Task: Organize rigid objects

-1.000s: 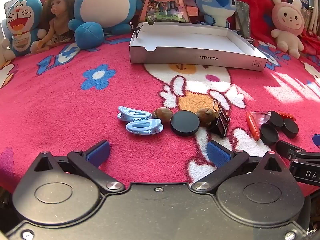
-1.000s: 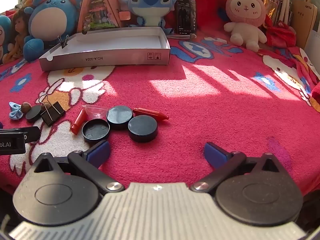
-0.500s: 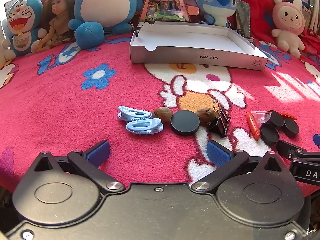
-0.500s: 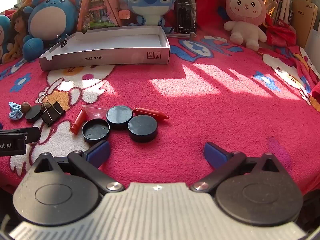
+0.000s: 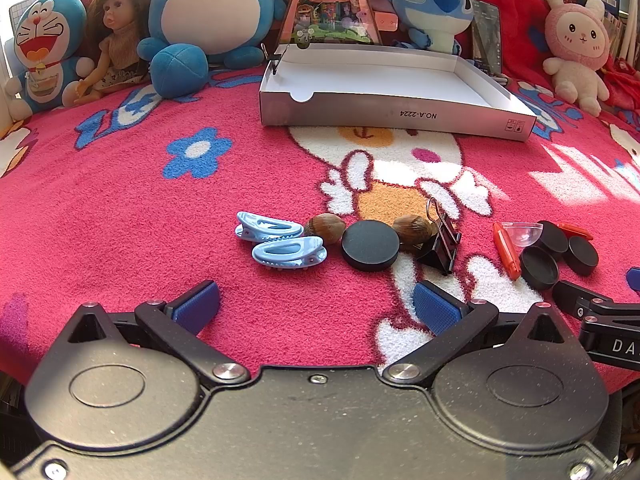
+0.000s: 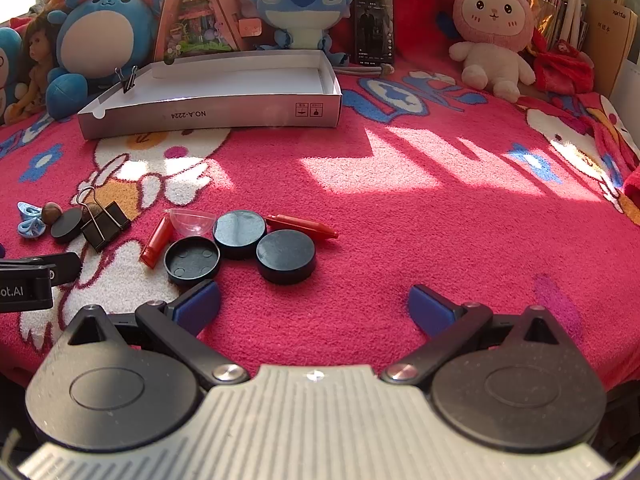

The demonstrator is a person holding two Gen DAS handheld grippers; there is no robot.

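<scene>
left wrist view: 2 pale blue toothed hair clips (image 5: 280, 240) side by side

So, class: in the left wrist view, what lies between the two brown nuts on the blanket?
A flat black round disc lies between the left nut and the right nut, close against both. The left wrist view shows it best.

A home bedroom: a pink cartoon blanket (image 6: 400, 220) lined with plush toys (image 6: 494, 28) and a doll (image 5: 116, 36).

The blanket (image 5: 120, 208) is fuzzy fleece. Matt black plastic caps (image 6: 285, 255) (one hollow) lie beside a smooth cardboard box (image 5: 400, 114).
</scene>
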